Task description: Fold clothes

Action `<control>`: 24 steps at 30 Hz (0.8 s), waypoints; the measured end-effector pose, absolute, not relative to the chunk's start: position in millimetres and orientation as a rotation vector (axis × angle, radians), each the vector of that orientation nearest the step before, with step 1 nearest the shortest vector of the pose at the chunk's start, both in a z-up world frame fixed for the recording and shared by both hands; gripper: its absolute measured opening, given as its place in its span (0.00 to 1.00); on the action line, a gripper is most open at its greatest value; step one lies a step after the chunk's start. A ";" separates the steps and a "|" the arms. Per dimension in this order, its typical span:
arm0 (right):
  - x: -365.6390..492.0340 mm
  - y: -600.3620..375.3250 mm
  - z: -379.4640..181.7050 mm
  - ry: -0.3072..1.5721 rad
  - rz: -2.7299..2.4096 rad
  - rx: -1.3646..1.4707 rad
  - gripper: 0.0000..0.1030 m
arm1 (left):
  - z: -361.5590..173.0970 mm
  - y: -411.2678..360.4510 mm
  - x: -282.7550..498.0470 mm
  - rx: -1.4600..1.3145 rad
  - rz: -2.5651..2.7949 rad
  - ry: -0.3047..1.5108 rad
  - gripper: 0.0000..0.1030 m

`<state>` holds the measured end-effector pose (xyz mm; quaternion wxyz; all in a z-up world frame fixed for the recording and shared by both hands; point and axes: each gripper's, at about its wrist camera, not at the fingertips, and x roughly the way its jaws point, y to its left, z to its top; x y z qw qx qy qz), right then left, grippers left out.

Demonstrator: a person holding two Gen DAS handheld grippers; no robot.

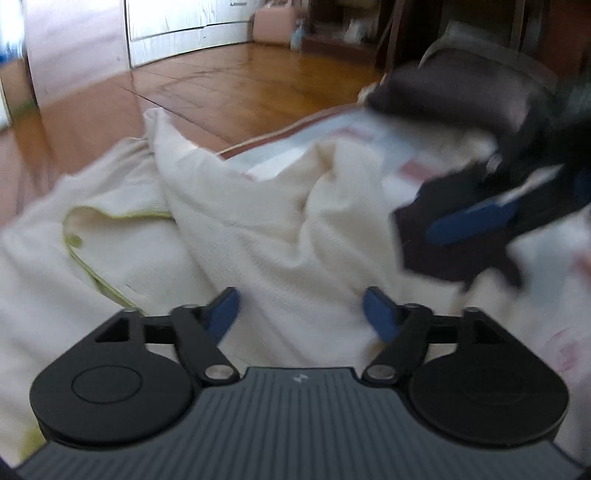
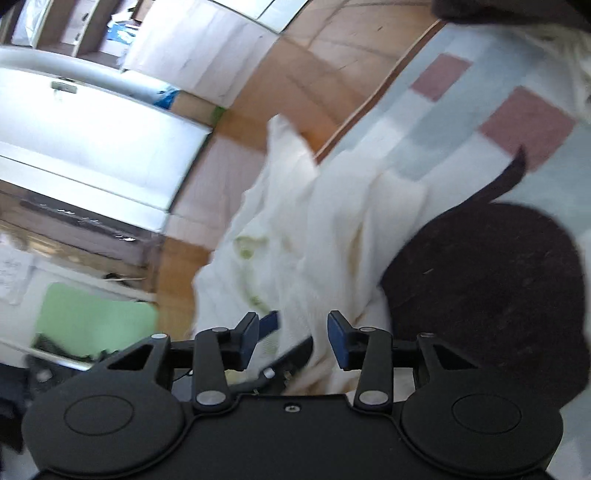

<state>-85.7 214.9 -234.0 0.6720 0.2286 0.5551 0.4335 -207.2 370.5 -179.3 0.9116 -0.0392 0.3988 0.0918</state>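
Observation:
A cream-white garment (image 1: 258, 221) with a yellow-green neckline lies crumpled on a checked mat (image 1: 369, 136). It also shows in the right wrist view (image 2: 314, 229). My left gripper (image 1: 301, 314) is open just above the cream cloth, nothing between its blue pads. My right gripper (image 2: 291, 339) is open over the cream cloth; in the left wrist view it (image 1: 476, 221) hovers at the right beside a dark brown cloth (image 1: 436, 254). The dark brown cloth (image 2: 491, 288) lies to the right of my right gripper.
Wooden floor (image 1: 240, 81) lies beyond the mat. A white cabinet (image 1: 184, 29) stands at the back. A dark brown cushioned seat (image 1: 461, 88) is at the far right. A white appliance (image 2: 92, 122) and a green sheet (image 2: 92, 321) are at left.

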 end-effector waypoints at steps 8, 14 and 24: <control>-77.6 208.2 -240.8 1.264 0.897 0.492 0.46 | -135.8 431.8 -259.5 -0.231 0.468 0.681 0.06; -75.4 212.2 -237.4 1.266 0.871 0.437 0.48 | -141.0 480.3 -288.5 -0.278 0.593 0.793 0.06; -74.1 242.1 -236.9 1.313 0.927 0.626 0.54 | -153.1 495.7 -292.8 -0.446 0.561 0.830 0.07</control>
